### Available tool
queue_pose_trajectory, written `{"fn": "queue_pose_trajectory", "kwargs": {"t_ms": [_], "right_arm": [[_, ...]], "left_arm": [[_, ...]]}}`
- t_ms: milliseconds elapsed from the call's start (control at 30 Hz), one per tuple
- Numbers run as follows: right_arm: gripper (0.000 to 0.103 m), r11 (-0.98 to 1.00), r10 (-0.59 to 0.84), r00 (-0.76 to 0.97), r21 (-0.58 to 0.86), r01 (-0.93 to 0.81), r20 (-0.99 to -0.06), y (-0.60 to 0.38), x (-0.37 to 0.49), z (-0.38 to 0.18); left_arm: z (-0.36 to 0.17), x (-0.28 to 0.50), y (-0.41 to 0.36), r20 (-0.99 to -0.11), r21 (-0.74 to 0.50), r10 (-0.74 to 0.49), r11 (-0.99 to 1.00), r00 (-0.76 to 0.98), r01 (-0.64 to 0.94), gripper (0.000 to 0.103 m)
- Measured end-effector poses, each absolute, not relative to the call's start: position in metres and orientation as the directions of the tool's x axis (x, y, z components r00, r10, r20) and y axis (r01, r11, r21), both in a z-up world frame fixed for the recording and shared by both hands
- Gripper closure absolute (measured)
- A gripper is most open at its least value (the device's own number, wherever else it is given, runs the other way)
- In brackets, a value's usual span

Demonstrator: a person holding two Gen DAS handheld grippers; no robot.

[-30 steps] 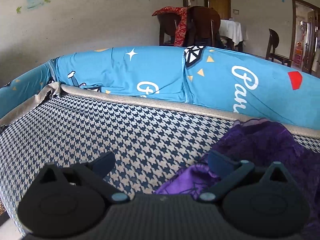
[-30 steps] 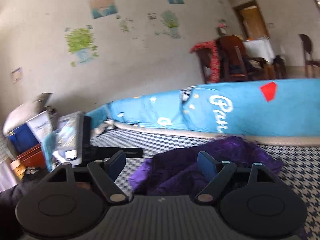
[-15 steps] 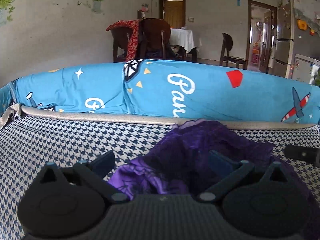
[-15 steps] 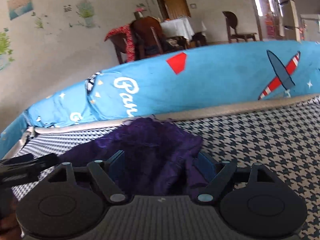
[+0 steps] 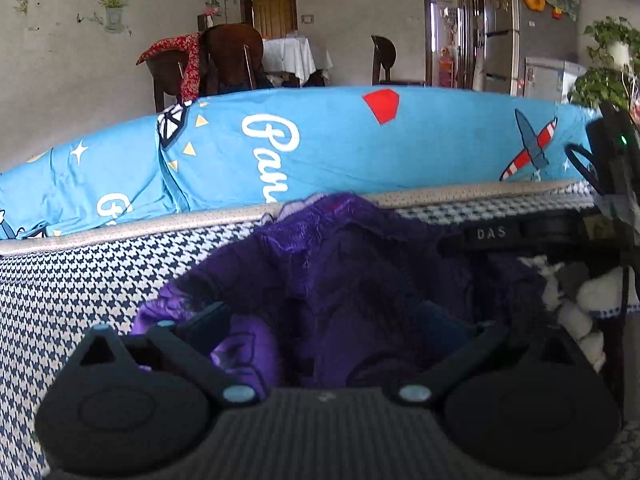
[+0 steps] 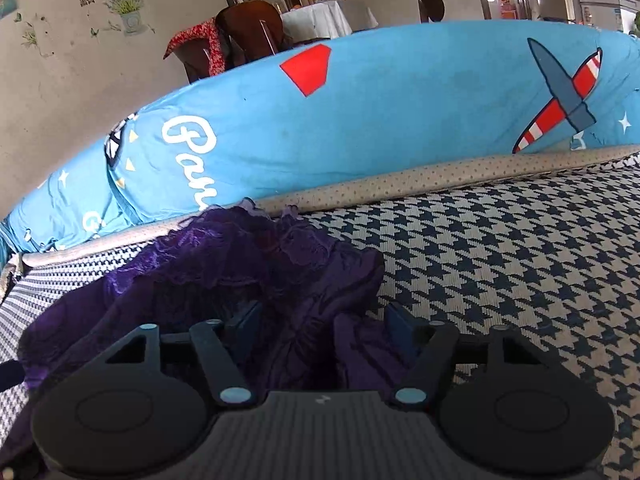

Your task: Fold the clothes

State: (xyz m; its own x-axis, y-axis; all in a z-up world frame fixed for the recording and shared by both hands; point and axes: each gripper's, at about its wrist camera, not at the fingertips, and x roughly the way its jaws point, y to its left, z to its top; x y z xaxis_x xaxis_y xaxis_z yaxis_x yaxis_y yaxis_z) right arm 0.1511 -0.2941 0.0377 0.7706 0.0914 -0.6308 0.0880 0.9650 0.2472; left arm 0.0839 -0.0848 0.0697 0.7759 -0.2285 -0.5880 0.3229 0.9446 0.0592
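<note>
Left wrist view: the left gripper (image 5: pixel 326 322) sits low over a crumpled purple garment (image 5: pixel 344 272), its fingers spread wide with rumpled cloth bunched between them, gripping nothing. The garment lies in a heap on a houndstooth-patterned surface (image 5: pixel 80 280), near that surface's far beige piped edge (image 5: pixel 460 194). Just right of the heap, the right gripper (image 5: pixel 520 236) reaches in from the side as a dark bar with the letters "DAS" readable on it; a white and grey fluffy thing (image 5: pixel 580 300) hangs beneath it. In the right wrist view, the right gripper (image 6: pixel 322 320) also stands wide apart, straddling the right-hand fringe of the garment (image 6: pixel 240 264) without pinching it. To its right the houndstooth surface (image 6: pixel 520 260) runs bare to the piped edge (image 6: pixel 440 176), giving open room on that side. Beyond the edge a blue padded bolster (image 5: pixel 340 144) walls off the far side; it carries white script beginning "Pan", a red shape and a striped aeroplane. Farther off stand dark wooden chairs (image 5: pixel 232 60), one draped with red cloth (image 5: pixel 188 56), a white-clothed table (image 5: pixel 296 56), a doorway (image 5: pixel 272 4) and a fridge (image 5: pixel 536 36).
</note>
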Motion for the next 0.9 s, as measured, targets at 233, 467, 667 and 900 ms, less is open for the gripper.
{"fn": "queue_pose_trajectory", "kwargs": {"t_ms": [233, 467, 667, 900], "right_arm": [[0.082, 0.957, 0.08, 0.751, 0.261, 0.125, -0.655, -0.297, 0.16, 0.025], [0.089, 0.943, -0.029, 0.824, 0.258, 0.21, -0.566, -0.31, 0.142, 0.058], [0.089, 0.912, -0.261, 0.848, 0.171, 0.374, -0.462, -0.332, 0.116, 0.095], [0.074, 0.882, -0.231, 0.83, 0.252, 0.399, -0.509, -0.359, 0.114, 0.093]], "left_arm": [[0.06, 0.089, -0.087, -0.614, 0.029, -0.257, 0.938, 0.746, 0.346, 0.0], [0.058, 0.09, -0.091, -0.62, -0.023, -0.314, 0.923, 0.719, 0.383, 0.0], [0.056, 0.089, -0.099, -0.63, -0.057, -0.379, 0.893, 0.678, 0.446, 0.0], [0.05, 0.087, -0.111, -0.646, -0.061, -0.414, 0.865, 0.641, 0.498, 0.0]]}}
